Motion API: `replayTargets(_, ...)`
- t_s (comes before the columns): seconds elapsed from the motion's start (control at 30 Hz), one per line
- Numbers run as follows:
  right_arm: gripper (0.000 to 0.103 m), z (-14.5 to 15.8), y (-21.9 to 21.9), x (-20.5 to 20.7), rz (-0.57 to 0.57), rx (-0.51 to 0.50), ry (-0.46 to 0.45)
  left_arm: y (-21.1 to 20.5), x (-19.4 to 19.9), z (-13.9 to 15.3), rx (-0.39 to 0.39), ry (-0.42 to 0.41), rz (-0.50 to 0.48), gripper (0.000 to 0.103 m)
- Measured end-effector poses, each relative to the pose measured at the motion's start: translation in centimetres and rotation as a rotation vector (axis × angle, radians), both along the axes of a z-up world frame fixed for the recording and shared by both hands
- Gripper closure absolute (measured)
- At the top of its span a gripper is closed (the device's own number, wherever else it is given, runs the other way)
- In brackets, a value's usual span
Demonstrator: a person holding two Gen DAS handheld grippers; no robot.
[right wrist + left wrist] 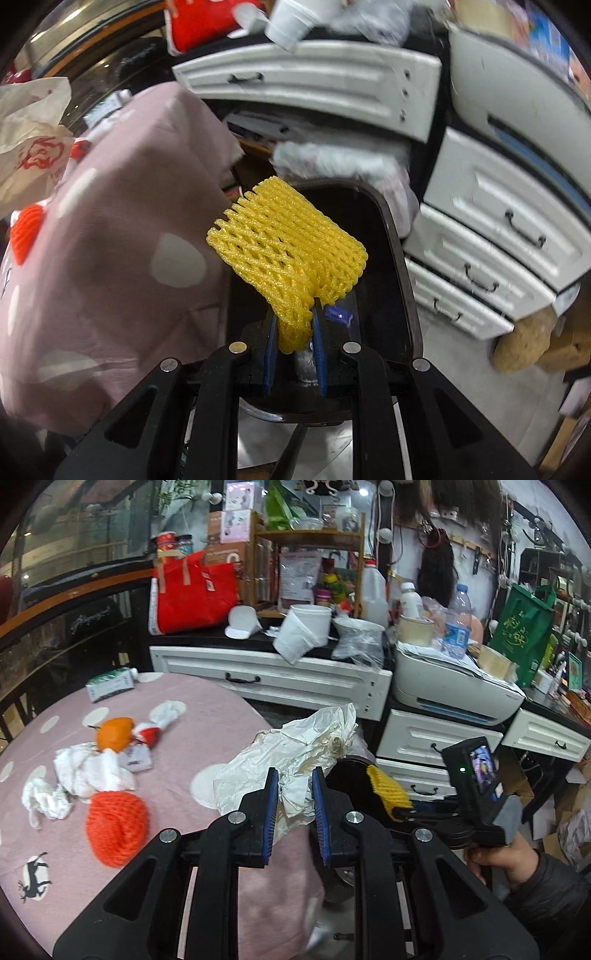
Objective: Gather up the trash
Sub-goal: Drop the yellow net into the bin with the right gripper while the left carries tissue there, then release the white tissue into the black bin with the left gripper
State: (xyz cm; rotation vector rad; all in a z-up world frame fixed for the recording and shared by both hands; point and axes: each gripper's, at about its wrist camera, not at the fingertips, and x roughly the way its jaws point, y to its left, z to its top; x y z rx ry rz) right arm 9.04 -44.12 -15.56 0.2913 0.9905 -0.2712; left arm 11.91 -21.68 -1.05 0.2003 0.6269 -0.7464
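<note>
Above the black bin [402, 258], the right claw [294, 325] grips a yellow foam net [288, 243]; the left claw [294, 786] clamps crumpled white paper [295, 746]. Orange net [116, 823], tissues [88, 771] and an orange [114, 733] litter the pink surface [207, 720], whose hanging cloth hides the bin's left side.

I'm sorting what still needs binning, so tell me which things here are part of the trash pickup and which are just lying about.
Part of the job:
- crumpled paper in the left gripper
- yellow foam net in the right gripper, above the black bin
- orange foam net
- white tissues

Lying about:
- printer
- red bag
- green bag
- water bottle
</note>
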Motion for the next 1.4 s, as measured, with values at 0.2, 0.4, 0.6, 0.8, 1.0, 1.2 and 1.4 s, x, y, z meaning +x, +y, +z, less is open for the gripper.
replayTargets(0.2, 0.084, -2.7, -0.9, -0.1, -0.028, 0.053, 0.043, -2.7, -0.2, -1.5, 0.012, 0.055, -0.045, 0.084)
replayTargets(0.4, 0.034, -3.1, -1.5, -0.3, -0.075, 0.042, 0.043, -4.1, -0.6, -2.3, 0.028, 0.063, -0.066, 0.084)
replayTargets(0.6, 0.026, -0.7, -2.6, -1.3, -0.122, -0.035, -0.017, -5.4, -0.7, -3.3, 0.039, 0.077, -0.076, 0.084)
replayTargets(0.8, 0.026, 1.9, -5.7, -3.3, -0.241, -0.107, -0.069, -7.1, -0.9, -4.0, 0.044, 0.091, -0.100, 0.084)
replayTargets(1.0, 0.026, 3.9, -8.2, -5.2, -0.333, -0.129, -0.117, -9.6, -1.2, -5.2, 0.050, 0.131, -0.139, 0.084)
replayTargets(1.2, 0.026, 4.6, -8.6, -5.9, -0.348, -0.135, -0.139, -12.4, -1.3, -7.3, 0.088, 0.151, -0.163, 0.084)
replayTargets(1.4, 0.026, 4.8, -8.6, -6.0, -0.344, -0.133, -0.147, -14.4, -1.0, -10.0, 0.136, 0.212, -0.186, 0.083)
